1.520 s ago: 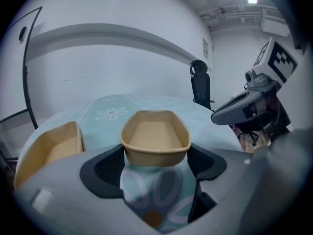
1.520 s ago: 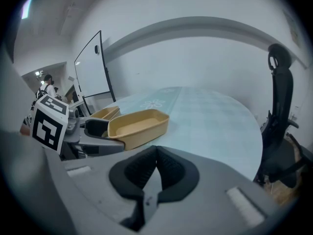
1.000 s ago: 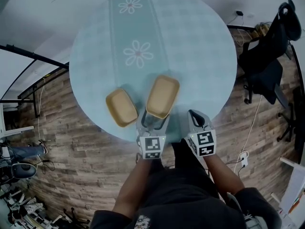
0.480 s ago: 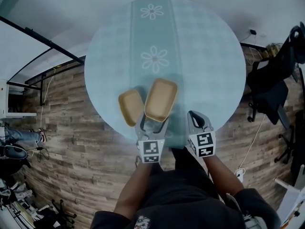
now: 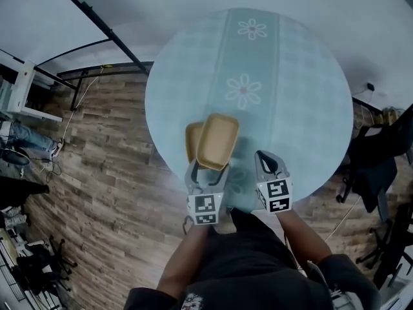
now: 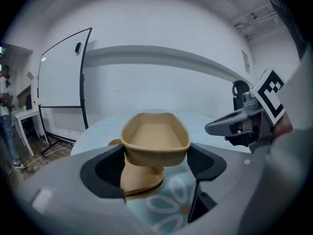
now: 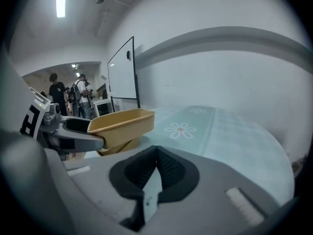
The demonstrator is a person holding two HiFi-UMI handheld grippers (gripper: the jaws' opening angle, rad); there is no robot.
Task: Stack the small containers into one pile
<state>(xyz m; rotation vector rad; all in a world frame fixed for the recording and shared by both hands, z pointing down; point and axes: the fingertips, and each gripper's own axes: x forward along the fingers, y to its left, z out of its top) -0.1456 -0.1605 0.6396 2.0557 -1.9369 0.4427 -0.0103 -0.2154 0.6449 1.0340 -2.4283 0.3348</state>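
My left gripper (image 5: 208,168) is shut on the near end of a tan oblong container (image 5: 217,141), which hangs tilted above the table. In the left gripper view both pads press its sides (image 6: 155,140). A second tan container (image 5: 192,139) lies on the round pale-blue table (image 5: 290,95), partly hidden under the held one; it shows just below it (image 6: 141,177). My right gripper (image 5: 266,160) hovers to the right of them, shut and empty, its pads together (image 7: 156,168). From there the held container (image 7: 122,123) is at the left.
The table runner has flower prints (image 5: 243,89). A whiteboard on a stand (image 6: 61,70) is behind the table, a black office chair (image 5: 381,154) at the right. People stand in the background (image 7: 73,94). Wood floor surrounds the table.
The held container has moved left and up, from beside the second container to over it. Both grippers rose a little; the right one stayed shut.
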